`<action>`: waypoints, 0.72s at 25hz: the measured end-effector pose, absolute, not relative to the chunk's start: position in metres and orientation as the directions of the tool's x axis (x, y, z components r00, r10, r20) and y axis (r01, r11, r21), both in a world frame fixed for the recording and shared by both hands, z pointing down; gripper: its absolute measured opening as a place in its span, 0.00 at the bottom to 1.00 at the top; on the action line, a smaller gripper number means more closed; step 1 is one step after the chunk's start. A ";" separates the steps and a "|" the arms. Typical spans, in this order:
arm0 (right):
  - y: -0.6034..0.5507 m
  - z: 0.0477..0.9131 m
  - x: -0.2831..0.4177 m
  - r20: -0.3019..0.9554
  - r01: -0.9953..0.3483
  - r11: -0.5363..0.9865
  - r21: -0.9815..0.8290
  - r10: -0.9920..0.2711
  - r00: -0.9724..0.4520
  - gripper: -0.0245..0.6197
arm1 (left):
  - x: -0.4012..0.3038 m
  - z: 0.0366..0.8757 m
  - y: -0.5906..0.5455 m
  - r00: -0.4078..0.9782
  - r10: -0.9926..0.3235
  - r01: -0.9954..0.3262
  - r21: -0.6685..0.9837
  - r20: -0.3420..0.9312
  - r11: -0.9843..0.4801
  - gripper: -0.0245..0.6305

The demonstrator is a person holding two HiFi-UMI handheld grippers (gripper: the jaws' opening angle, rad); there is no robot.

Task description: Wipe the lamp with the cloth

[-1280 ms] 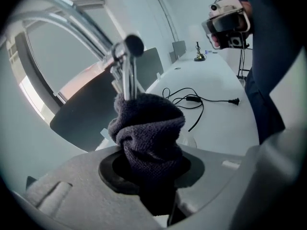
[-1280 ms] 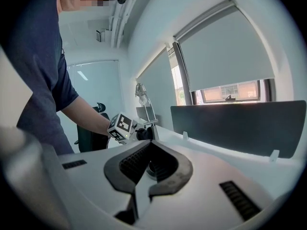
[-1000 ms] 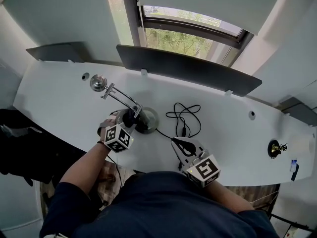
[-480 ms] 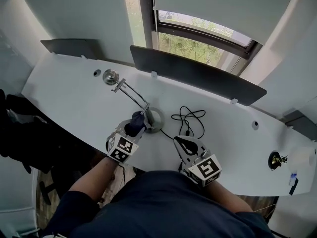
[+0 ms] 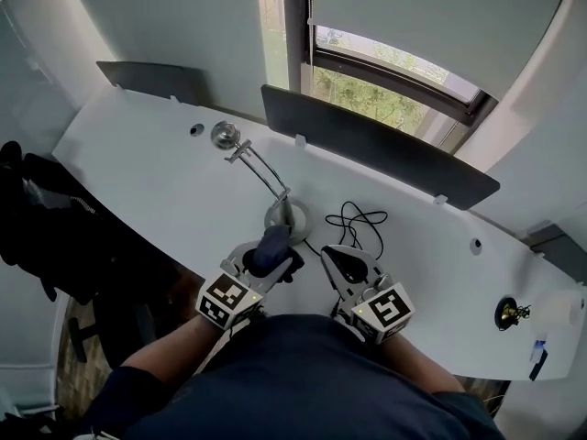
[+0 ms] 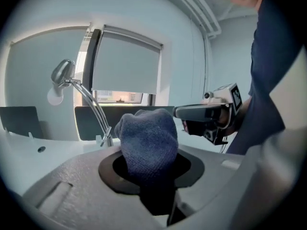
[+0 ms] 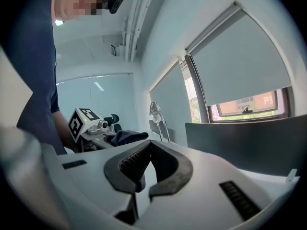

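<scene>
A chrome desk lamp stands on the white desk (image 5: pixel 138 168): its round head (image 5: pixel 225 135) is at the far left and a thin arm slopes down to the round base (image 5: pixel 287 219). My left gripper (image 5: pixel 268 259) is shut on a bunched dark blue cloth (image 5: pixel 273 246), just in front of the base and clear of it. In the left gripper view the cloth (image 6: pixel 148 140) fills the jaws, with the lamp head (image 6: pixel 62 72) high at the left. My right gripper (image 5: pixel 344 266) sits beside it to the right, jaws shut and empty (image 7: pixel 140 191).
A black cable (image 5: pixel 359 222) lies coiled right of the lamp base. A dark panel (image 5: pixel 381 145) runs along the desk's back edge under the window. A small black object (image 5: pixel 509 312) sits at the far right. Dark furniture (image 5: pixel 37 218) stands left of the desk.
My left gripper has drawn back from the lamp base toward the person, still holding the cloth. The right gripper has hardly moved. The head camera has shifted.
</scene>
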State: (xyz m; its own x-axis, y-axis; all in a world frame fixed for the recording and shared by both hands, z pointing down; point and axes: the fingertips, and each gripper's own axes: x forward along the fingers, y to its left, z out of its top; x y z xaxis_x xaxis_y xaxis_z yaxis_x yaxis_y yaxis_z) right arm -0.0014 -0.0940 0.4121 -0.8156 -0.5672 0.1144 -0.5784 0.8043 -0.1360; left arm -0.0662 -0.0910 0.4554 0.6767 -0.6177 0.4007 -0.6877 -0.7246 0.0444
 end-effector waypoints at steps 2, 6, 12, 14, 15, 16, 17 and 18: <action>-0.093 0.402 -0.003 0.085 -0.569 0.812 -0.130 -0.562 -0.823 0.06 | -0.057 0.438 -0.084 0.703 -0.609 -0.674 0.070 0.367 -0.736 0.24; -0.087 0.398 -0.005 0.074 -0.560 0.819 -0.123 -0.555 -0.828 0.05 | -0.045 0.413 -0.075 0.727 -0.619 -0.669 0.101 0.297 -0.736 0.24; -0.069 0.418 -0.012 0.113 -0.540 0.832 -0.125 -0.529 -0.841 0.05 | -0.043 0.414 -0.062 0.722 -0.644 -0.683 0.115 0.252 -0.721 0.24; -0.065 0.419 -0.015 0.116 -0.530 0.840 -0.118 -0.518 -0.847 0.05 | -0.045 0.413 -0.062 0.719 -0.650 -0.688 0.117 0.245 -0.716 0.24; -0.064 0.420 -0.016 0.117 -0.525 0.843 -0.114 -0.514 -0.850 0.05 | -0.045 0.413 -0.061 0.718 -0.652 -0.689 0.116 0.242 -0.715 0.24; -0.063 0.420 -0.018 0.117 -0.521 0.846 -0.111 -0.510 -0.852 0.05 | -0.044 0.413 -0.061 0.718 -0.653 -0.689 0.114 0.242 -0.715 0.24; -0.063 0.420 -0.019 0.117 -0.518 0.848 -0.110 -0.507 -0.854 0.05 | -0.044 0.414 -0.060 0.718 -0.653 -0.689 0.112 0.243 -0.716 0.24; -0.062 0.420 -0.019 0.117 -0.516 0.850 -0.109 -0.505 -0.855 0.05 | -0.044 0.414 -0.060 0.717 -0.653 -0.689 0.111 0.244 -0.716 0.24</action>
State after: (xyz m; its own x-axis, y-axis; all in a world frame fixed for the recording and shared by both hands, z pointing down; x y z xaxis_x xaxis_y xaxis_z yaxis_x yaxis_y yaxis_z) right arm -0.0194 -0.0623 0.4196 -0.8554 -0.5046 0.1168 -0.5161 0.8495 -0.1094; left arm -0.0441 -0.0599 0.4139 0.7175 -0.6526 0.2436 -0.6891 -0.7161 0.1114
